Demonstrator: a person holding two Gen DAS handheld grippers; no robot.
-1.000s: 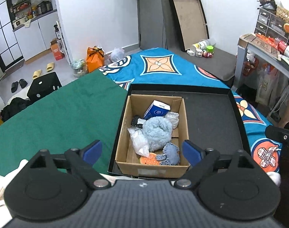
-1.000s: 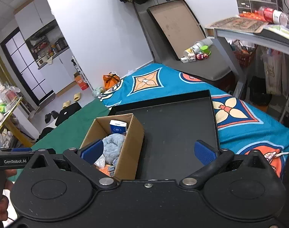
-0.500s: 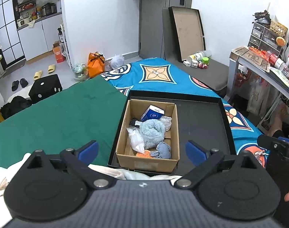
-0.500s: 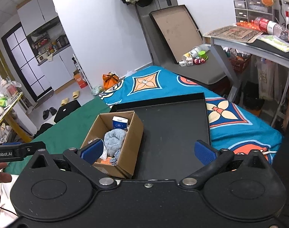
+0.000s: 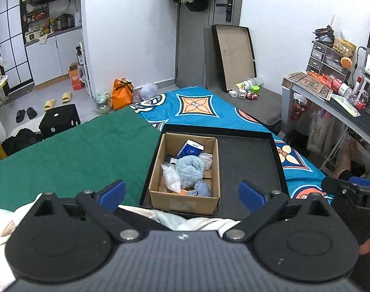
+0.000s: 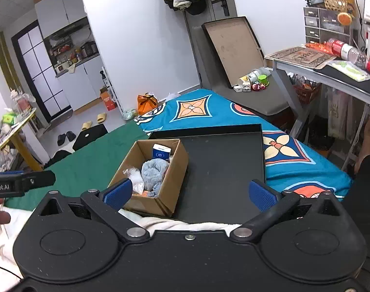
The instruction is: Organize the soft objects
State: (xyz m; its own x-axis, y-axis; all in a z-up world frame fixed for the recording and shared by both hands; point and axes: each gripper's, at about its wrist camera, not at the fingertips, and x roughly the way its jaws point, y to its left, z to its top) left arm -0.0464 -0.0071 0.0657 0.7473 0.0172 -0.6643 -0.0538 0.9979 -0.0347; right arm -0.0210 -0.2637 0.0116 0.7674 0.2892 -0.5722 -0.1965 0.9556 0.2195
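A cardboard box (image 5: 170, 202) (image 6: 175, 168) stands in the left half of a black tray (image 5: 248, 160) (image 6: 224, 165) on the bed. In the box lie a fluffy blue cloth (image 5: 190, 170) (image 6: 153, 170), a blue and white carton (image 5: 191, 148) (image 6: 161, 151), clear plastic bags (image 5: 171, 179), a small blue knitted piece (image 5: 202, 188) and something orange. My left gripper (image 5: 182, 193) is open and empty, held above and in front of the box. My right gripper (image 6: 189, 192) is open and empty, over the tray's near edge.
A green cloth (image 5: 70, 150) covers the bed's left part, a blue patterned sheet (image 5: 199, 107) the far part. White fabric (image 5: 185, 221) lies at the near edge. A tray lid (image 5: 234, 56) leans on the wall. A cluttered desk (image 5: 330, 102) stands at right.
Both grippers have pulled back and risen, so the box and tray look smaller and farther. Both stay open and empty. The box contents have not moved.
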